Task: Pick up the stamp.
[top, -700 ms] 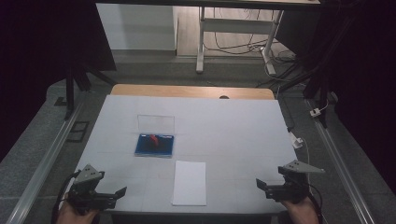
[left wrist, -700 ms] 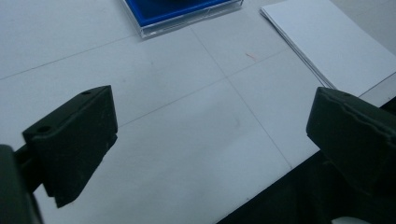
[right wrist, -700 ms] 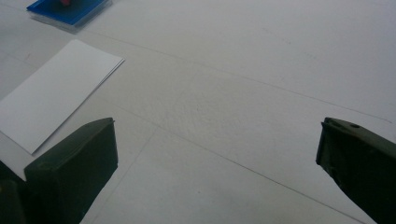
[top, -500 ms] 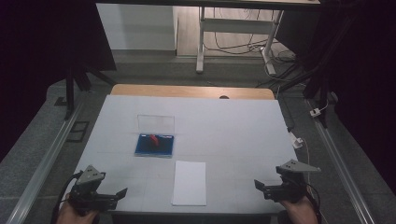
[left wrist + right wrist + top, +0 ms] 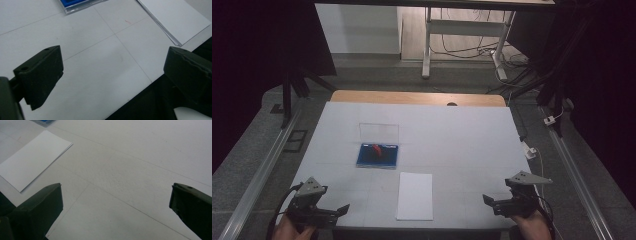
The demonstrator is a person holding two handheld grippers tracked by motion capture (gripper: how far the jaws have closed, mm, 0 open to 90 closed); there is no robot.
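A blue flat case [image 5: 377,155] with a small red object on it lies left of the table's middle, and its clear lid [image 5: 379,133] stands up behind it. A white stack of paper [image 5: 414,196] lies near the front edge. My left gripper [image 5: 337,211] hovers at the near left corner with its jaws wide open and nothing between them [image 5: 113,60]. At the near right corner my right gripper [image 5: 491,201] is also open and empty [image 5: 116,195]. Both point inward, toward the paper [image 5: 175,17] [image 5: 32,160]. The case's edge [image 5: 77,3] sits at the top of the left gripper view.
The white table top [image 5: 462,145] has a wooden strip [image 5: 417,97] along its far edge. Metal rails [image 5: 257,170] run down both sides. A white plug and cable [image 5: 529,150] lie off the right edge. A desk frame with cables [image 5: 462,40] stands beyond.
Both grippers have drifted slightly back toward the table's near edge. The case and the paper have not moved.
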